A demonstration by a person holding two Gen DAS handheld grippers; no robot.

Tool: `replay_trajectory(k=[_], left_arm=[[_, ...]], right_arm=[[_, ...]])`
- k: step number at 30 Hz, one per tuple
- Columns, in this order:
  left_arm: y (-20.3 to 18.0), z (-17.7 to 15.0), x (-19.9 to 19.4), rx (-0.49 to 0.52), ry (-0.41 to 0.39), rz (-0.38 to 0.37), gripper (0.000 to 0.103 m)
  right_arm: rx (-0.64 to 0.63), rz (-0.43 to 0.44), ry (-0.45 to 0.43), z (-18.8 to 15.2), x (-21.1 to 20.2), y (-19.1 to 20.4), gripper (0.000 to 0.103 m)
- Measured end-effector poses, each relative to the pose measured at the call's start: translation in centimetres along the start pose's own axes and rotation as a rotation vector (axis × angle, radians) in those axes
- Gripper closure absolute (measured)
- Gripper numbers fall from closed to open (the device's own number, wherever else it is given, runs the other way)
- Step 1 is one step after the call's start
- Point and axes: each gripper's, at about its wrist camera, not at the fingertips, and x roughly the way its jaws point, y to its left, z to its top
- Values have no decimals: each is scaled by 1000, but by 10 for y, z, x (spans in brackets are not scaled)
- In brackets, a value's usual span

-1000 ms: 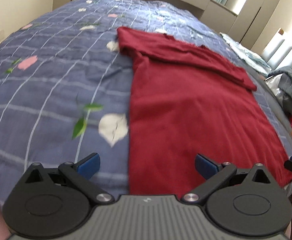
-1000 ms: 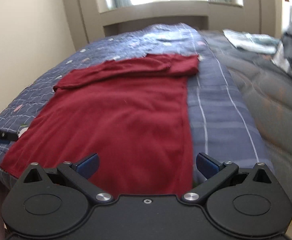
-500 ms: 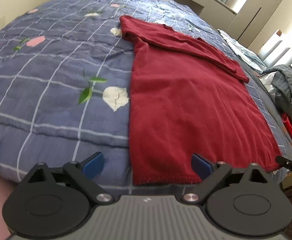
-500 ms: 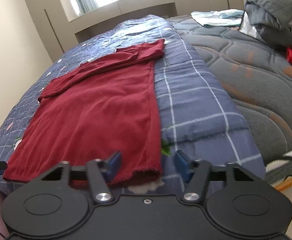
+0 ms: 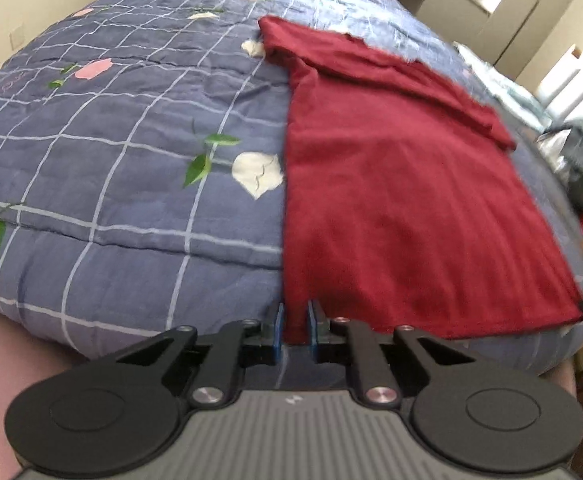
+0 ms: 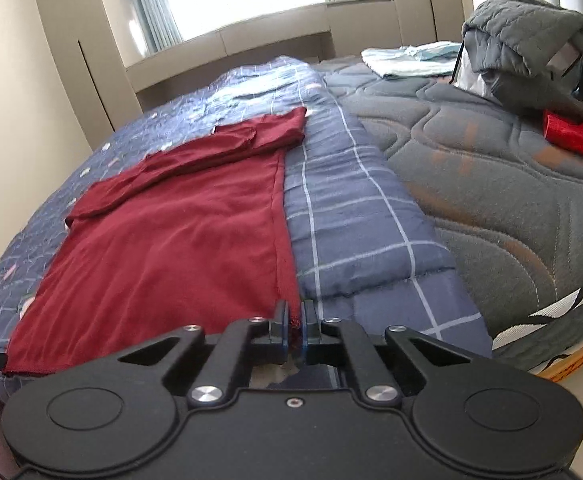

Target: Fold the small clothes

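Our left gripper (image 5: 293,326) is clamped on the shirt's (image 5: 395,200) near-left hem corner at 6 o'clock; our right gripper (image 6: 294,328) pinches the near-right corner. The shirt lies flat on the quilt (image 5: 111,168), stretching toward 12.

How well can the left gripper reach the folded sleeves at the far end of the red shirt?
Probably not now: the left gripper is shut on the red shirt's near hem corner, the sleeves lying far up the bed.
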Motion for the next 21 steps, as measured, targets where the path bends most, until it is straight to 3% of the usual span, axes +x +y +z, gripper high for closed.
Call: replay_trajectory(k=[3, 5, 6, 7, 10, 12, 13, 15, 17, 21], left_arm=[[-3, -1, -2, 22, -8, 9, 90], [-6, -1, -4, 42, -11, 10, 79], [-7, -1, -5, 59, -10, 10, 60], [-9, -1, -7, 80, -15, 21, 41], [-18, -3, -12, 172, -39, 53, 30], [-27, -3, -13, 236, -38, 73, 20], [-31, -4, -15, 270, -47, 90, 11], [-38, -8, -18, 343, -73, 109, 6], [-47, -16, -17, 449, -72, 129, 3], [-62, -32, -4, 662, -61, 236, 3]], right_arm=[[6, -8, 20, -3, 4, -2, 97], [-6, -20, 20, -2, 3, -1, 90], [-28, -33, 17, -2, 2, 2, 77], [-55, -44, 10, -2, 0, 4, 72], [-141, -45, -7, -4, -5, 14, 46], [-195, -30, -27, -6, -10, 22, 21], [-228, -10, -35, -7, -12, 27, 20], [-298, 22, -30, -9, -14, 37, 14], [-389, 38, -14, -12, -13, 48, 11], [-568, 47, 34, -22, -4, 64, 11]])
